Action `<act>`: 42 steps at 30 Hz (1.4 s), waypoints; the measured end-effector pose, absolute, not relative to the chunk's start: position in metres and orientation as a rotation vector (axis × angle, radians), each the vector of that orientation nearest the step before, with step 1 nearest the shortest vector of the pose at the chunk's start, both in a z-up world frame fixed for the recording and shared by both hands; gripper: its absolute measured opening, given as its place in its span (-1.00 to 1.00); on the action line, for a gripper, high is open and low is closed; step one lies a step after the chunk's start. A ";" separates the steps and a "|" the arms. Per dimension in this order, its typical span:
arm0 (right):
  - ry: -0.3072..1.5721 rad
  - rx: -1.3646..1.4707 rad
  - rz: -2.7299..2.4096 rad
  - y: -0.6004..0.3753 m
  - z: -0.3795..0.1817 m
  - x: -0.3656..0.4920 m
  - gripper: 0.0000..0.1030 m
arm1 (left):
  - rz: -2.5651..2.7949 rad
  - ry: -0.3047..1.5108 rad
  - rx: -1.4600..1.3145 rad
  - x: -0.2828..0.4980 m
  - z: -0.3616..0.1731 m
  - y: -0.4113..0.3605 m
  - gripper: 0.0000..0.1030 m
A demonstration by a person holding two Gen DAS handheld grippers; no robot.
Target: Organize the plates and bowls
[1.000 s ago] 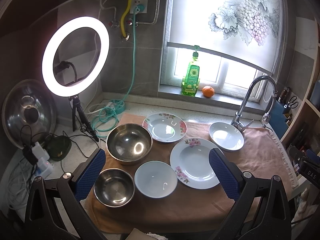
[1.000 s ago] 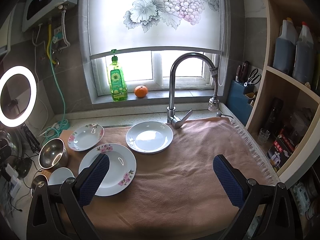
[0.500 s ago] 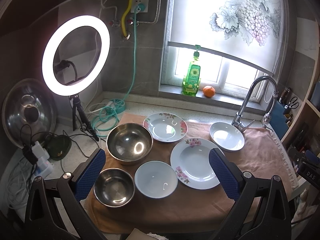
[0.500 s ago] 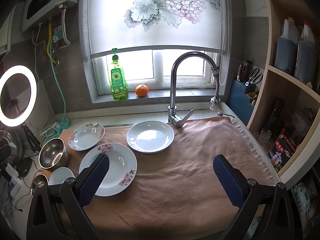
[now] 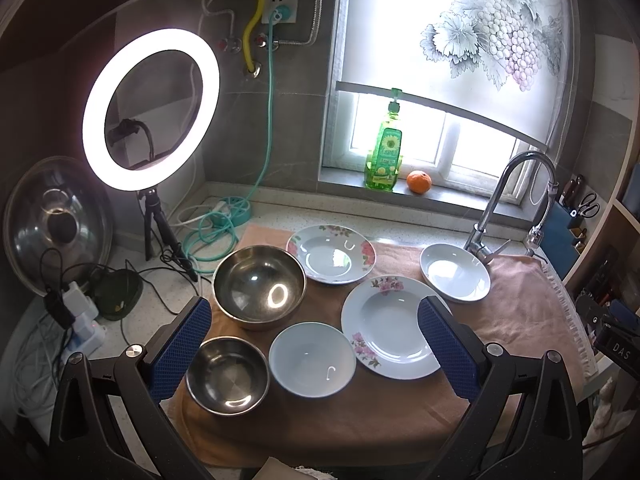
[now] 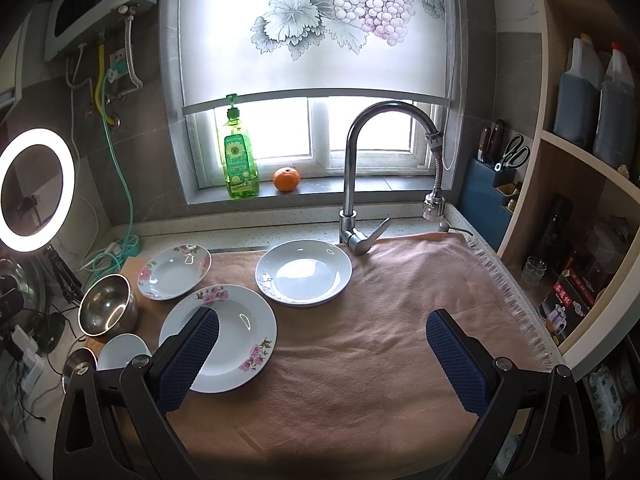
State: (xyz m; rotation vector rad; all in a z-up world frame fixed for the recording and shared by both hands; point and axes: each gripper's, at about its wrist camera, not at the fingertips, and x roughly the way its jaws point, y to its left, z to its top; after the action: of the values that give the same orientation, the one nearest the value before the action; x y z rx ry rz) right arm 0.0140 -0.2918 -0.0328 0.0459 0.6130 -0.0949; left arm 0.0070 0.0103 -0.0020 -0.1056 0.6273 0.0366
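Peach towel (image 6: 380,340) covers the counter and carries all the dishes: in the left-wrist view, large steel bowl (image 5: 259,286) and small steel bowl (image 5: 227,376) sit lower left, white bowl (image 5: 312,359) just beside them, and large floral plate (image 5: 390,326), small floral plate (image 5: 331,253) and plain white plate (image 5: 455,272) spread toward centre right. My left gripper (image 5: 312,344) hangs above them, spread wide, holding nothing. My right gripper (image 6: 322,354) is likewise wide apart and empty over bare towel, faucet (image 6: 354,184) at centre frame.
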 end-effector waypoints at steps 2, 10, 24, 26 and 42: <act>0.614 0.045 -0.095 -0.291 -0.033 0.014 0.99 | 0.036 0.630 -0.106 0.008 -0.003 0.011 0.98; 0.638 0.056 -0.081 -0.293 -0.041 0.023 0.99 | 0.039 0.662 -0.116 0.019 -0.013 0.014 0.98; 0.728 0.116 0.015 -0.299 -0.071 0.052 0.99 | -0.014 0.773 -0.153 0.046 -0.039 0.014 0.93; 0.745 0.118 0.030 -0.299 -0.076 0.058 0.99 | -0.021 0.795 -0.158 0.053 -0.044 0.014 0.86; 0.846 0.149 0.108 -0.304 -0.109 0.104 0.73 | -0.143 0.951 -0.189 0.113 -0.076 0.011 0.29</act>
State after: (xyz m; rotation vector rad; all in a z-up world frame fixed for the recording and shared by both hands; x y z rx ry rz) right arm 0.1038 -0.3043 -0.1087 0.1487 0.8465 0.1082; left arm 0.1126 0.0106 -0.0763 -0.1885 0.9509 -0.1425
